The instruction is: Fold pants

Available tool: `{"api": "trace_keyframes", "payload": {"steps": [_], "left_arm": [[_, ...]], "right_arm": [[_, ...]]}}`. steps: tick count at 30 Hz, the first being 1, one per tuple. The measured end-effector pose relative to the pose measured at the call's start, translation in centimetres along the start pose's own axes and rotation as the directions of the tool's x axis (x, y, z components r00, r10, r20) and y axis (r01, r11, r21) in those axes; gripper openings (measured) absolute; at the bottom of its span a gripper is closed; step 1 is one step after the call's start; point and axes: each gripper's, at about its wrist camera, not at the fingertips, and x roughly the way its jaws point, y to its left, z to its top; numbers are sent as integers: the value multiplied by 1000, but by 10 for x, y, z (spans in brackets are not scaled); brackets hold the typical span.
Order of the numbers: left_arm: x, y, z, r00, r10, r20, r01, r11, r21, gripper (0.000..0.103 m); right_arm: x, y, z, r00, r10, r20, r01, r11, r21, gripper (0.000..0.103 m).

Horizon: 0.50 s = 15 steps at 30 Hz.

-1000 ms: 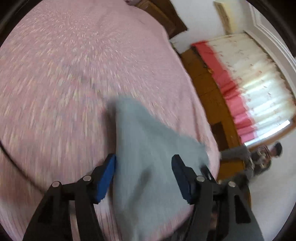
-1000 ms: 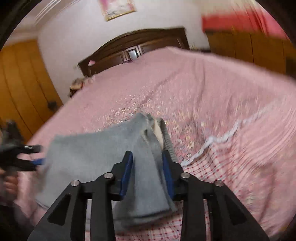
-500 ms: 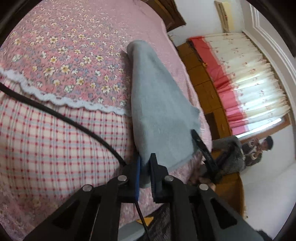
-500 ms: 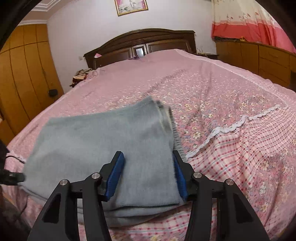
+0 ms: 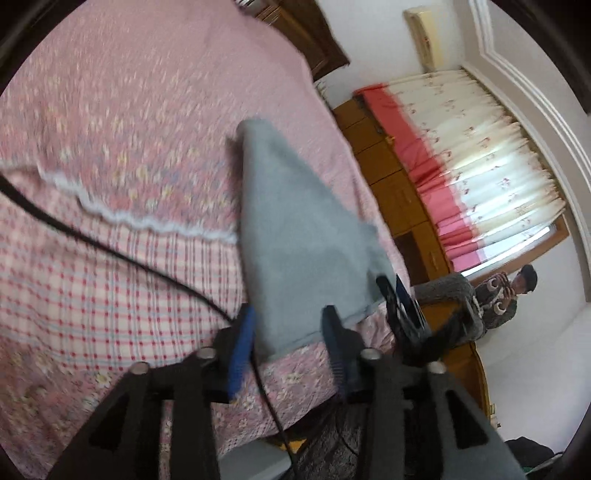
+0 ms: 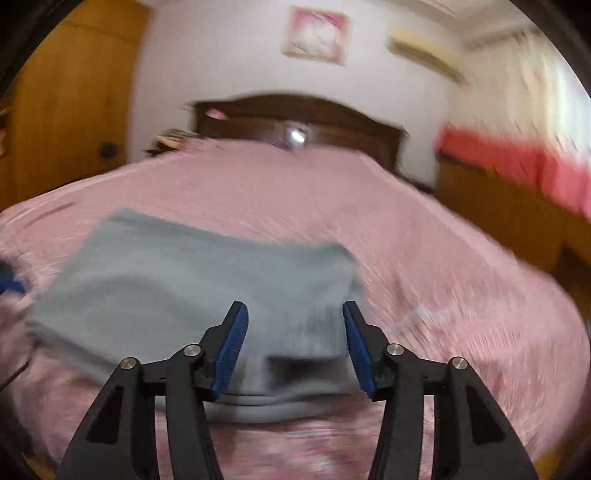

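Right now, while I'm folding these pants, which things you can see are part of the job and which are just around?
Part of the job:
- grey pants, folded flat on the pink bedspread
- left gripper, open
- right gripper, open

Just around:
- black cable
- curtains
- headboard
- wall picture

Daylit bedroom, bright glare thru curtains (image 5: 491,155) — both fisheye views motion-blurred, esp. right wrist; bed (image 6: 424,258) smeared, dark vignette at edges.

Counts: one pair of grey pants (image 5: 295,229), folded, on one pink bed (image 5: 129,110). Two grippers: left (image 5: 288,325), right (image 6: 295,325). One person (image 5: 491,302), one black cable (image 5: 110,243).
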Motion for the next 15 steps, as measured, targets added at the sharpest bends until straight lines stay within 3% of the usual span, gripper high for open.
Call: {"api": "trace_keyframes", "payload": {"steps": [4,8,10,12,14,15], "left_arm": [[-12,13,7,999,37,32,-37,999,2,49],[-12,22,21,999,-21,25,22,999,-37,49],[-11,31,28,997,-72,9,73,995,-66,57],[-12,43,35,996,-80,27,82,992,-100,61],[-9,51,40,996,-83,29,86,988,-125,61],[-9,56,45,996,-85,40,90,985,-144,62]], "right_arm": [[-17,58,10,985,175,-9,-175,978,-115,61],[-17,118,5,948,310,-68,-317,919,-234,61],[-15,144,-3,937,333,-102,-349,887,-302,61],[-12,167,-13,925,353,-143,-381,851,-361,61],[-9,188,-22,925,341,-168,-380,819,-430,61],[-9,198,-27,936,313,-158,-350,807,-475,61]]}}
